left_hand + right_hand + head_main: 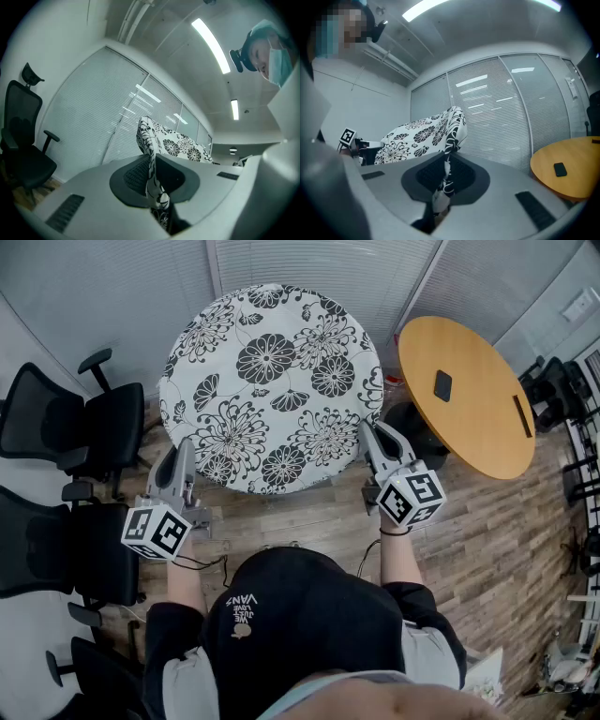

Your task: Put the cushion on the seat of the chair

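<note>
Black office chairs (94, 549) stood at left, no cushion on their seats | left gripper (182, 457) jaws clamped on floral cushion (272, 381) rim | right gripper (371, 437) jaws clamped opposite rim | cushion held aloft, mid-carry | next, judged: swing left, lower flat onto a seat.

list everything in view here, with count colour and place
cushion: one, white with black flowers, centre, held at its near edge
office chairs: at least three, black, along the left
table: one, orange-brown, round, right
flat object: one, black, on the table
floor: brown wood, underneath
left gripper: grey, shut on the cushion
right gripper: grey, shut on the cushion
person's top: black, bottom
</note>
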Demonstrator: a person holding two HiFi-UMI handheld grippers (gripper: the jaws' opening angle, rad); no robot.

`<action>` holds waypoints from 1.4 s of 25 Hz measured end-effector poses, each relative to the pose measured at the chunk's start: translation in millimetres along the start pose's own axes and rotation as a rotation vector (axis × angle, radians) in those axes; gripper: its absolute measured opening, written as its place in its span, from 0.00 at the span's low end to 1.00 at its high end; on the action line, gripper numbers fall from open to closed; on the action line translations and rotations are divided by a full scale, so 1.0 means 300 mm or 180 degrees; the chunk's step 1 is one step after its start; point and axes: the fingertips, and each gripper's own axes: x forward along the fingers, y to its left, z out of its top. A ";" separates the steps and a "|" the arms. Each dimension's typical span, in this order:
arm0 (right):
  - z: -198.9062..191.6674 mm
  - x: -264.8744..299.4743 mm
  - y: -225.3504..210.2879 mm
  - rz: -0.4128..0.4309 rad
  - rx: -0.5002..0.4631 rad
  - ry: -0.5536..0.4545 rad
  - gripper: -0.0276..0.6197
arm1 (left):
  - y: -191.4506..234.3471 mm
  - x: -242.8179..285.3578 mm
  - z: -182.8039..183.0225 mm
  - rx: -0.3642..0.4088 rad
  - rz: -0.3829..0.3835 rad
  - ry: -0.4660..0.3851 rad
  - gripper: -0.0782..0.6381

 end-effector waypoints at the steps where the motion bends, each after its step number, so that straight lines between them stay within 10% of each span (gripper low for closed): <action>1: 0.002 0.000 0.000 0.0000 -0.0002 -0.0005 0.09 | -0.001 0.001 0.001 -0.0002 0.0000 -0.0005 0.16; 35: 0.013 0.000 -0.015 0.0036 0.0057 -0.0019 0.09 | 0.002 -0.005 0.004 -0.0001 0.0095 -0.0024 0.16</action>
